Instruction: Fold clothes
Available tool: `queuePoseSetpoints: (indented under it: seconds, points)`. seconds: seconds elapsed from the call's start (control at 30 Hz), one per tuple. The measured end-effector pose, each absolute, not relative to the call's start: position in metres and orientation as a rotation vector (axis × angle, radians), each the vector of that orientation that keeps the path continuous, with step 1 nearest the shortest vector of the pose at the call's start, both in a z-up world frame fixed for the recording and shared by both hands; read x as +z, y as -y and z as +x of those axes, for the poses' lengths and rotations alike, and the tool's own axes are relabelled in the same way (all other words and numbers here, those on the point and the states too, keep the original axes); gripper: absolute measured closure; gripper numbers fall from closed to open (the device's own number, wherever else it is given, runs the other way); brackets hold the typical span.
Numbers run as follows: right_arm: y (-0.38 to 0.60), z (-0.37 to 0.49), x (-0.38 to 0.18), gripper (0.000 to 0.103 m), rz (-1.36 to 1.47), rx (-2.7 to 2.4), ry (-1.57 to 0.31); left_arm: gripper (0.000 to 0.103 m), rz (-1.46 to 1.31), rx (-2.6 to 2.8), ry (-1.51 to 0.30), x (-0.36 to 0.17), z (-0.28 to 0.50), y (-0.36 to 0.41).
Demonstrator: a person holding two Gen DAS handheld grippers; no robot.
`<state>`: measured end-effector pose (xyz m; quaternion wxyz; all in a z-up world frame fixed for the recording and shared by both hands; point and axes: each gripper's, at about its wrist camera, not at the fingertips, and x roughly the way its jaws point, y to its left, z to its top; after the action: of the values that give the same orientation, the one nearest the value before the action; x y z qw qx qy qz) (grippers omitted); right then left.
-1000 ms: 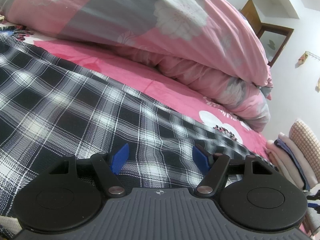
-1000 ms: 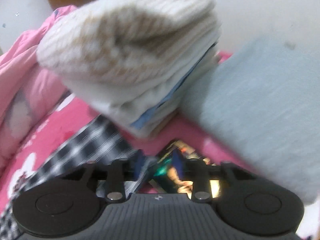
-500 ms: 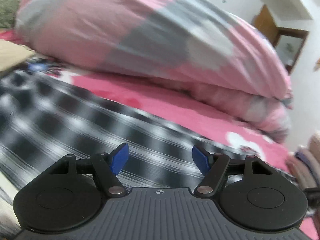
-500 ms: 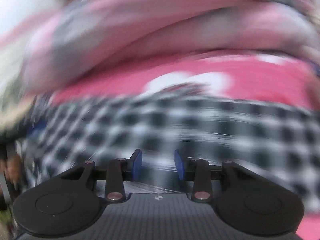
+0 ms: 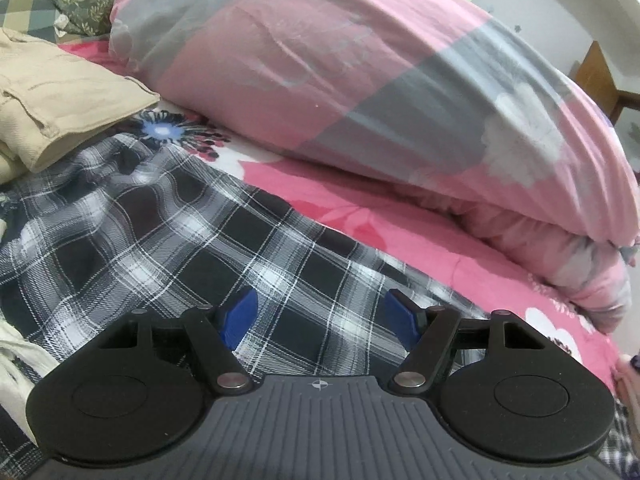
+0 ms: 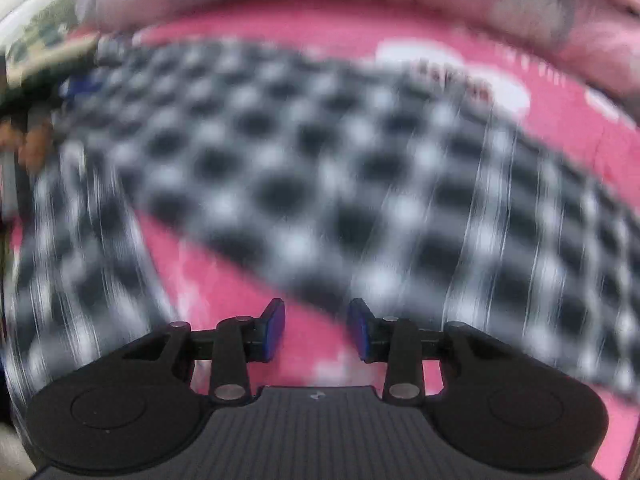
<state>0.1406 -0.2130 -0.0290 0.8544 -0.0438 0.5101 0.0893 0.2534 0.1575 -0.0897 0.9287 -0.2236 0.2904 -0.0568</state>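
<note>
A: Right, where does the plaid garment [image 5: 168, 240] lie?

B: Spread over the pink floral bed sheet [image 5: 420, 232], black and white checks, wrinkled towards its far left end. It fills the lower half of the left wrist view.

A: And the left gripper [image 5: 320, 316]?

B: Low above that cloth, jaws wide apart, nothing between the blue pads [image 5: 240, 316]. Whether they touch the fabric I cannot tell.

A: What sits beyond it?

B: A rolled pink and grey duvet [image 5: 360, 80] with white flowers, running across the far side of the bed. At the left, a folded beige garment [image 5: 52, 100] lies just beside the plaid one's far end. A green patterned pillow [image 5: 76, 4] shows behind that.

A: The right gripper [image 6: 316, 330]?

B: Its view is badly smeared. Jaws apart, though narrower than the left pair, and empty. Pink sheet shows between them, and the plaid garment [image 6: 300, 168] stretches across just ahead, with another strip of it at the left edge.
</note>
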Motion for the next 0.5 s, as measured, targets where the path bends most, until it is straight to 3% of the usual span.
queuePoseSetpoints:
  seconds: [0.1,0.2,0.3,0.5]
  points:
    - [0.181,0.191,-0.026,0.065,-0.086,0.283,-0.937,0.033,-0.462,-0.118,-0.602,-0.091,0.255,-0.157]
    - [0.153,0.222,-0.060,0.065,-0.078,0.346,-0.985,0.033,-0.466,-0.119,-0.609,-0.093,0.256,-0.157]
    - [0.157,0.187,-0.082,0.065,-0.084,0.334,-1.002,0.033,-0.470,-0.120,-0.615,-0.094,0.258,-0.157]
    - [0.214,0.125,-0.053,0.065,0.076,0.271,-1.010,0.033,-0.476,-0.122,-0.628,-0.097,0.261,-0.157]
